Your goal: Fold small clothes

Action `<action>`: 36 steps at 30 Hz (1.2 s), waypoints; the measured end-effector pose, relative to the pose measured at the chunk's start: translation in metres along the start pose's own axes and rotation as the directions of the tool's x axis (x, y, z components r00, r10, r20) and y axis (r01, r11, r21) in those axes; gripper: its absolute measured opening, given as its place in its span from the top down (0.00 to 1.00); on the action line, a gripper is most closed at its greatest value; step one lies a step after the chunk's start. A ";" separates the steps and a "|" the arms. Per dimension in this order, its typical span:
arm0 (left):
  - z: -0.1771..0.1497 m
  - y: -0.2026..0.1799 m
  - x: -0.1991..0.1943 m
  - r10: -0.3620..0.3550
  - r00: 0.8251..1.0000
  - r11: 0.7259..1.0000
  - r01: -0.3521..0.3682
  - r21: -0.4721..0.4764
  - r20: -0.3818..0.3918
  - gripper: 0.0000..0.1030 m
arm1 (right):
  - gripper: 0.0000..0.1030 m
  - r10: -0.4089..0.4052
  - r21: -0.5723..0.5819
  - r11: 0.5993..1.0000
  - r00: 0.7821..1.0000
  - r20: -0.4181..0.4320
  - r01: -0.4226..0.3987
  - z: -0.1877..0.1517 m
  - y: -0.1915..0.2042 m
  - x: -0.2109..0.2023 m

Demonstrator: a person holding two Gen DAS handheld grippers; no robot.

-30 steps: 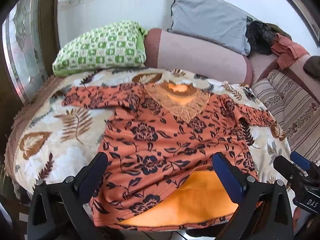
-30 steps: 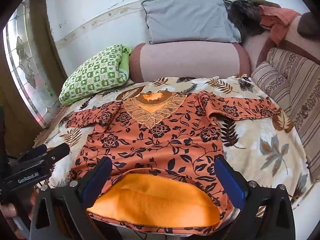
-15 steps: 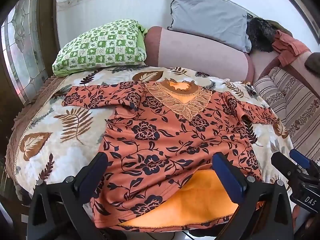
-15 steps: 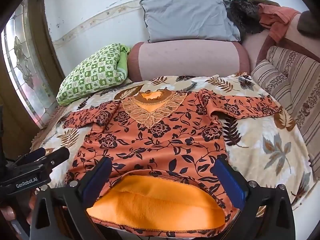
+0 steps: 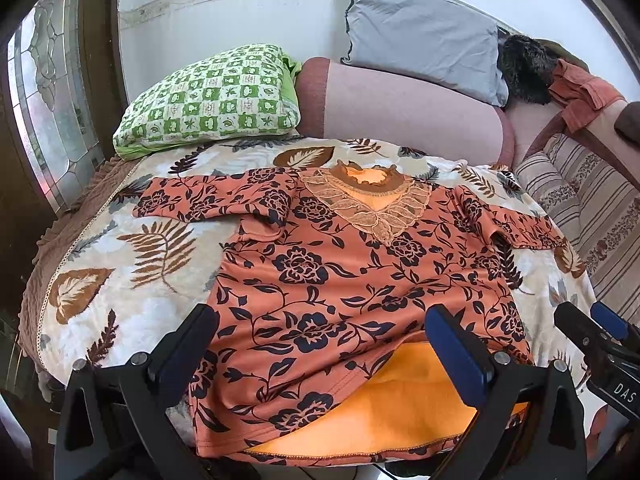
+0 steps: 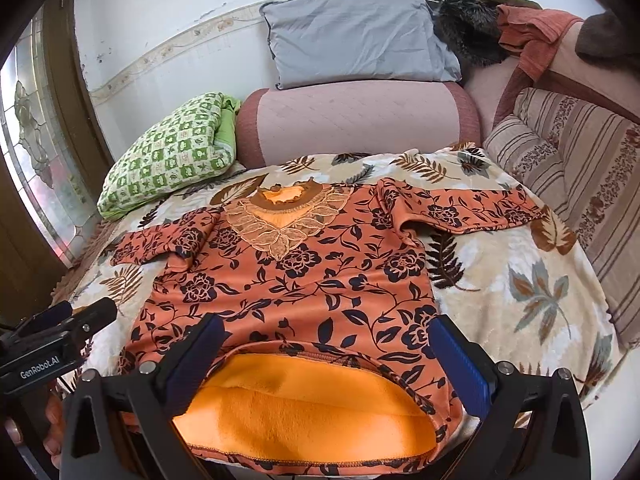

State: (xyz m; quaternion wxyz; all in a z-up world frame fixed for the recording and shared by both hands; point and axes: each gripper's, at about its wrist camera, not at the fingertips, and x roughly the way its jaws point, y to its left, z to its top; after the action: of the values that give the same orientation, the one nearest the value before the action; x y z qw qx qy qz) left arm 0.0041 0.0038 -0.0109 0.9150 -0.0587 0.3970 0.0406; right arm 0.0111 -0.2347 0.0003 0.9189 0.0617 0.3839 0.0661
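An orange floral top (image 5: 344,276) lies spread face up on a leaf-print blanket (image 5: 132,264), both sleeves out, the hem near me gaping to show the orange lining (image 5: 404,412). It also shows in the right wrist view (image 6: 304,288). My left gripper (image 5: 320,344) is open and empty, hovering over the hem's left part. My right gripper (image 6: 326,356) is open and empty over the hem's middle, and it also shows at the right edge of the left wrist view (image 5: 596,332).
A green checked pillow (image 5: 216,100), a pink bolster (image 5: 404,112) and a grey pillow (image 5: 420,36) line the back. A striped cushion (image 6: 576,160) runs along the right. A glass door (image 5: 48,92) stands at the left. Clothes (image 6: 532,32) are piled at the back right.
Both grippers have drawn back and risen slightly, so the top sits a little farther away in view. The top has not moved.
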 end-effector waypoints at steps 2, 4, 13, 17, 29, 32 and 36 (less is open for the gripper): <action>0.000 0.001 0.000 0.001 1.000 1.000 -0.001 0.000 -0.001 0.00 | 0.00 0.000 0.001 1.000 1.000 0.002 0.000 0.000 0.000 0.000; 0.000 0.001 -0.001 0.003 1.000 1.000 -0.003 0.000 0.000 0.00 | 0.00 0.001 0.000 1.000 1.000 0.004 -0.001 0.000 0.001 0.000; -0.001 0.003 0.000 0.004 1.000 1.000 -0.004 -0.002 -0.003 0.00 | 0.00 0.000 0.002 1.000 1.000 0.019 -0.001 0.002 0.002 -0.004; 0.000 0.005 -0.001 0.007 1.000 1.000 -0.007 -0.001 -0.002 0.00 | 0.00 0.000 0.002 1.000 1.000 0.021 0.000 0.002 0.002 -0.005; 0.000 0.005 -0.001 0.012 1.000 1.000 -0.012 0.000 0.002 0.00 | 0.00 0.004 -0.008 1.000 1.000 0.029 -0.003 0.005 0.005 -0.006; 0.000 0.007 -0.002 0.010 1.000 1.000 -0.010 -0.002 0.003 0.00 | 0.00 0.004 -0.010 1.000 1.000 0.029 -0.004 0.005 0.006 -0.006; 0.000 0.006 -0.002 0.014 1.000 1.000 -0.014 -0.001 0.003 0.00 | 0.00 0.007 -0.016 1.000 0.999 0.032 -0.007 0.007 0.008 -0.006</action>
State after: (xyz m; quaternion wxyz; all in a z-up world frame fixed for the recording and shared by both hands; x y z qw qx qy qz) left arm 0.0024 0.0097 -0.0100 0.9153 -0.0564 0.3959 0.0473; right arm 0.0112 -0.2285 0.0109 0.9252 0.0568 0.3685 0.0713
